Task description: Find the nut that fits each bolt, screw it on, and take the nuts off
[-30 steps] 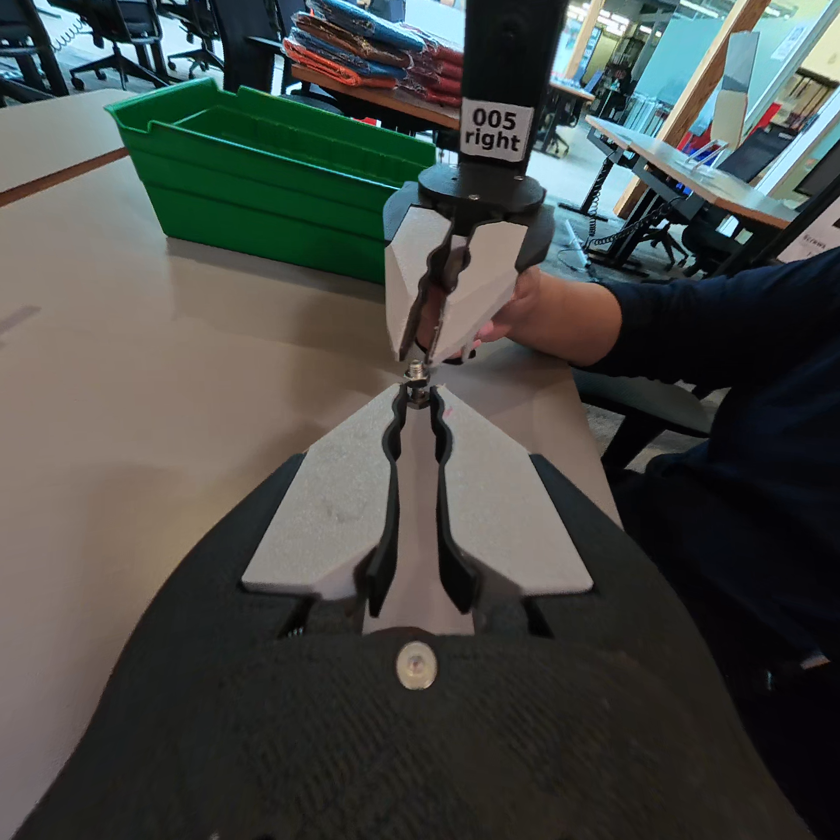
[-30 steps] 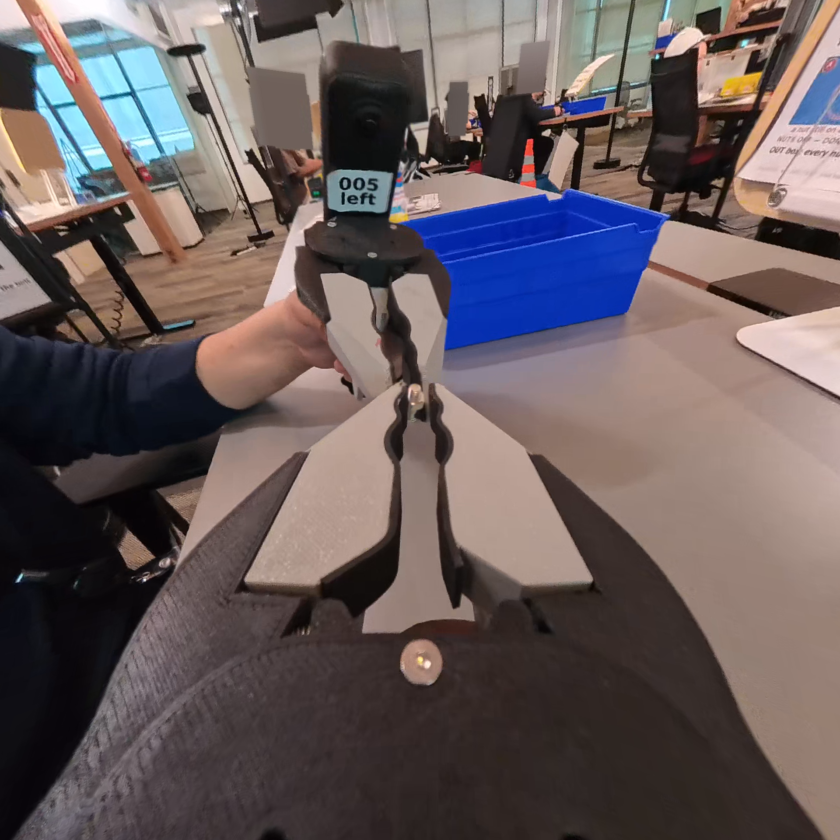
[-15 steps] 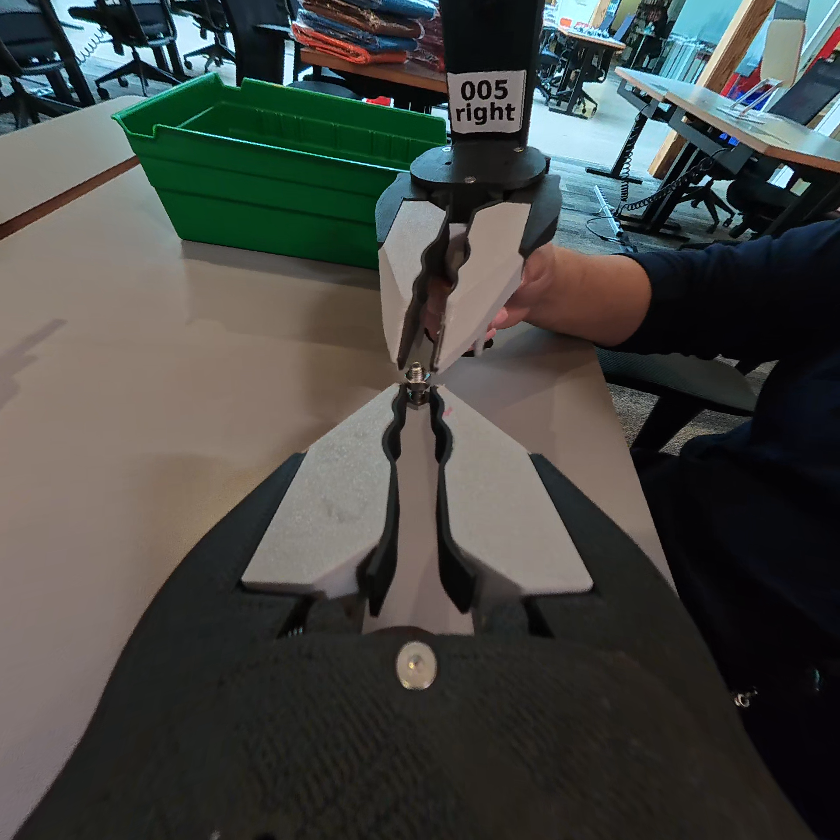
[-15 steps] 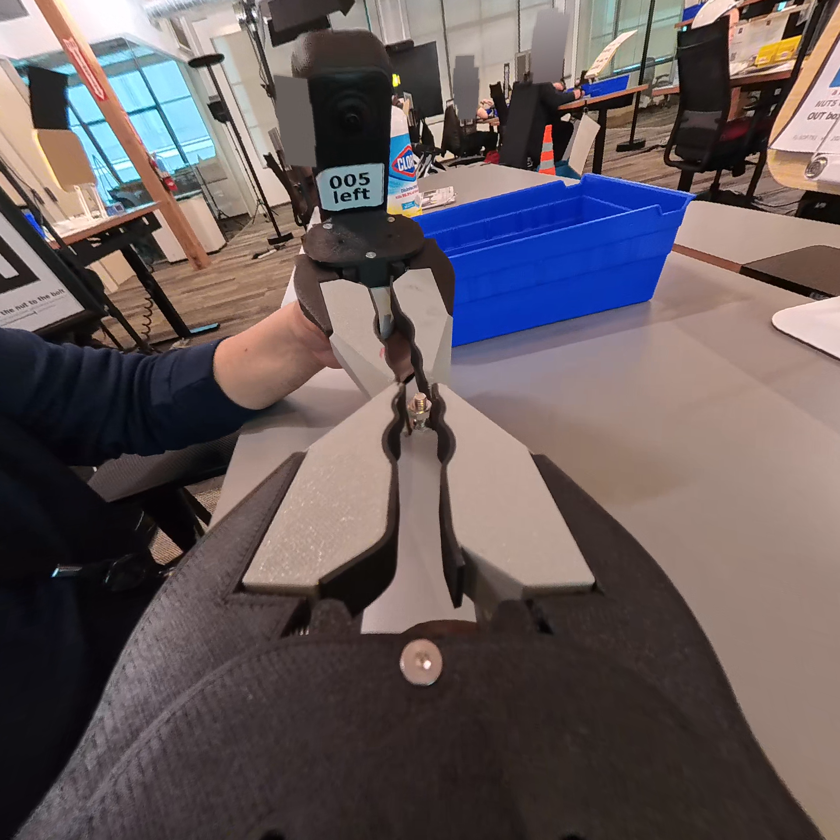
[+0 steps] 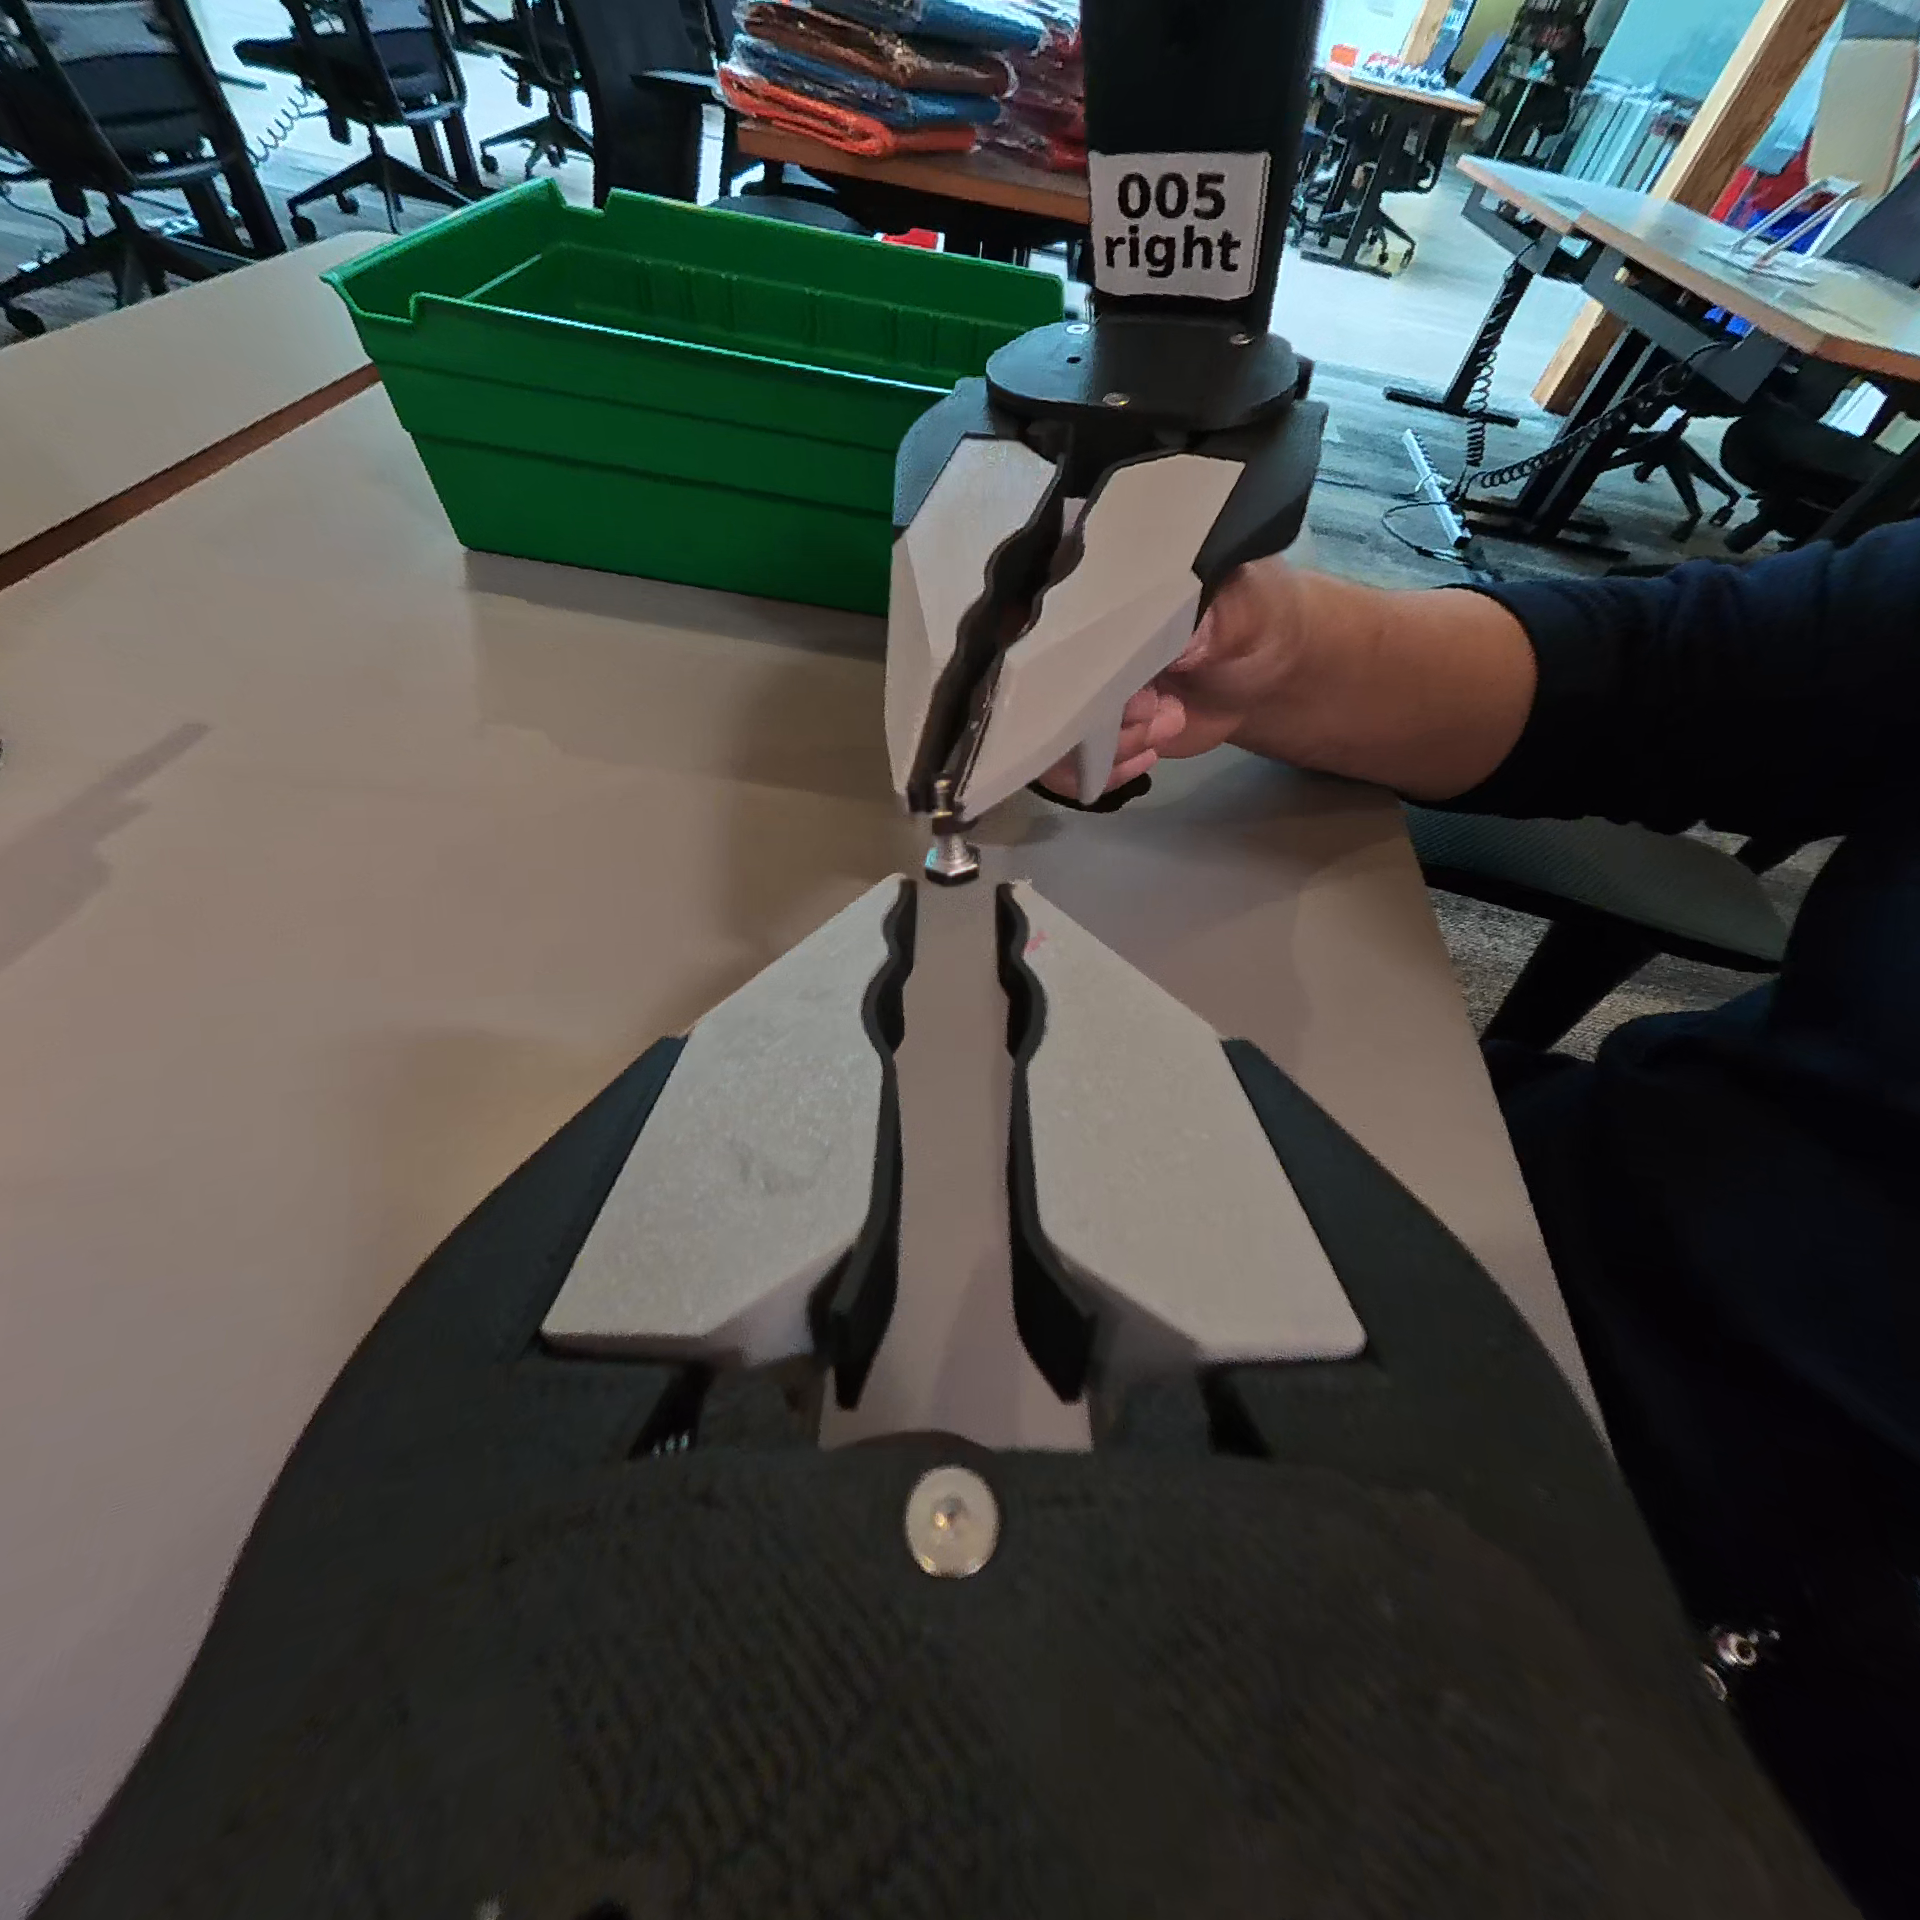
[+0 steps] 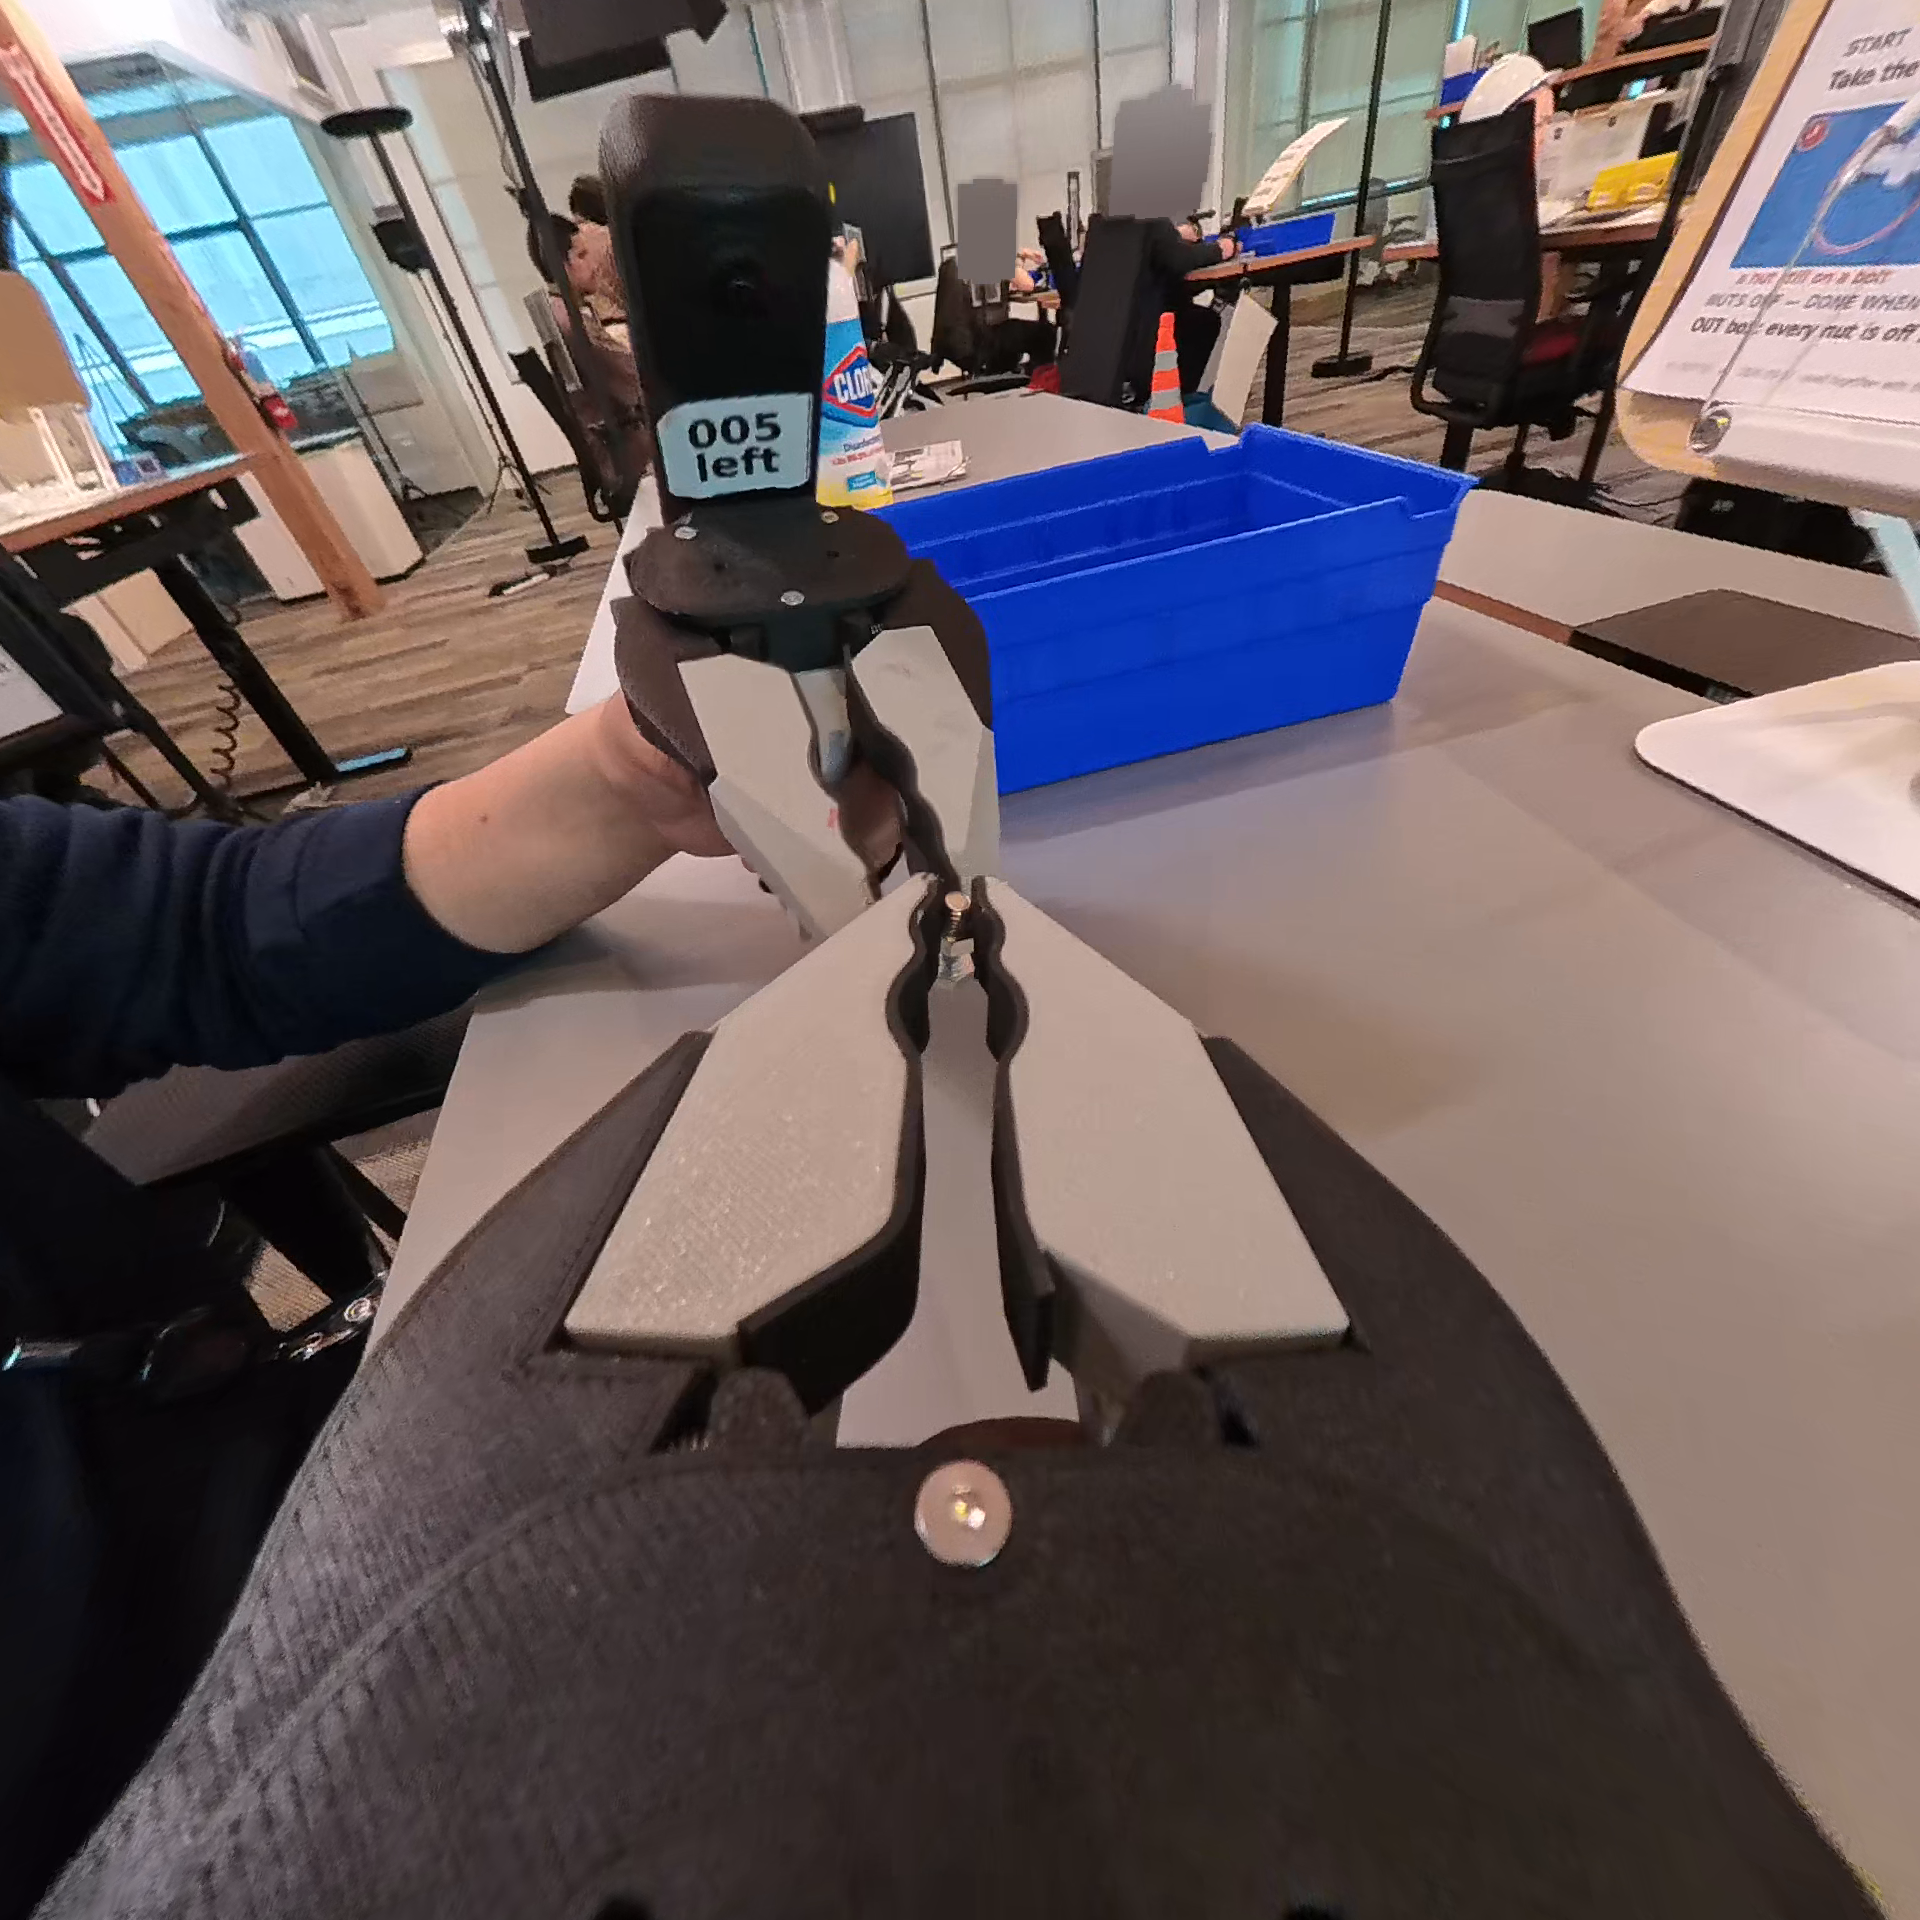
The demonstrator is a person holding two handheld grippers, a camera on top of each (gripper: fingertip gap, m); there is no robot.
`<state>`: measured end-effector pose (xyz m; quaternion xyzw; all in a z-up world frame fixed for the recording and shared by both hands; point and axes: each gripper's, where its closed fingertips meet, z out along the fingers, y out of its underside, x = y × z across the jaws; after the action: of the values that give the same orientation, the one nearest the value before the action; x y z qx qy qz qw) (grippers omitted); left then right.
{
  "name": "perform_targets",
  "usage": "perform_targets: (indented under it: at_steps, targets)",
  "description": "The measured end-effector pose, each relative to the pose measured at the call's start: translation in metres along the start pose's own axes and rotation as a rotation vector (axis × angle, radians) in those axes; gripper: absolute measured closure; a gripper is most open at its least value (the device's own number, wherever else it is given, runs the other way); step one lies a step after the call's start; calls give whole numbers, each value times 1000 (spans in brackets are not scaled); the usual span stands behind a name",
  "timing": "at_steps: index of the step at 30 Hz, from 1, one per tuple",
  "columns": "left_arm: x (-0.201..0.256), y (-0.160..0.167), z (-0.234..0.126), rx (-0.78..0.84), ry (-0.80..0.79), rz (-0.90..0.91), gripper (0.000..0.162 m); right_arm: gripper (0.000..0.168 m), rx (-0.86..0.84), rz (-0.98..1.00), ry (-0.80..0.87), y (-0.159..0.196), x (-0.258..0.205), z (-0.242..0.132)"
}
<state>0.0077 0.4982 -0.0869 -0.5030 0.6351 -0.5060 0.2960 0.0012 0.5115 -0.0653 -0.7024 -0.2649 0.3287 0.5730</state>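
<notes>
Above the grey bench (image 5: 416,831), right gripper (image 5: 938,798) clamped tight on the small bolt (image 6: 954,935), nut (image 5: 950,860) threaded on near its free end, left gripper (image 5: 954,896) parted just clear of that nut and holding nothing, green bin (image 5: 665,436) behind.

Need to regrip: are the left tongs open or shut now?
Open. The left tongs show a clear gap, and the nut sits just beyond the tips, ungripped.
</notes>
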Motion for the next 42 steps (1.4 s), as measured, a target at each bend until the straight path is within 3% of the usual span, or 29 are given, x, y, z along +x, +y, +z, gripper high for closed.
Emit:
perform_targets:
  at_steps: [17,25,28,42]
  targets:
    - [4,-9,7,84,56,-88,154,166,47,10,-1,-8,-2,-1]
    - [5,-12,7,110,77,-121,146,166,52,13,3,-8,-2,0]
    - [4,-12,7,109,60,-106,154,166,55,14,-1,-8,-3,1]
    - [4,-17,5,139,63,-115,154,166,84,10,0,-14,-4,-2]
